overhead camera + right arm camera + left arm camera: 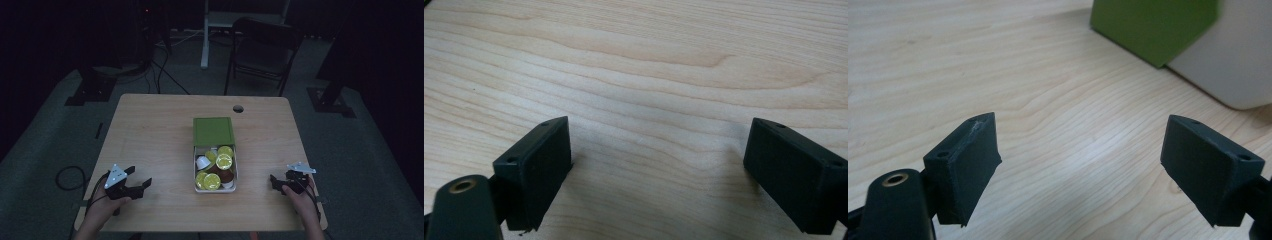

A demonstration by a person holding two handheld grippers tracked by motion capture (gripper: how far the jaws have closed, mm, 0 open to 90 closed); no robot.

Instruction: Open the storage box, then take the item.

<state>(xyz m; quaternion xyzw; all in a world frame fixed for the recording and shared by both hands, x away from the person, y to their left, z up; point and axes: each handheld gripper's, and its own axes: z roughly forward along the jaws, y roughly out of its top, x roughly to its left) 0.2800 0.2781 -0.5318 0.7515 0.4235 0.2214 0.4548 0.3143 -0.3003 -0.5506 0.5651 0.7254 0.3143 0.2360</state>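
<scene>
White rectangular plastic box [215,172] of yellow-green-topped round capsules [223,161] sits mid-bench on pale wooden bench [150,135], green sliding lid [213,131] pushed toward far end. Left tool [138,186] low near front left corner, jaws spread, nothing between. Right tool [275,181] near front right edge, jaws spread over bare wood. Both well apart from box.

A white box [215,172] of round capsules [223,161], most yellow-green-topped, some brown or white, sits mid-bench before me, its green lid [213,131] lying flat, touching its far end.
</scene>
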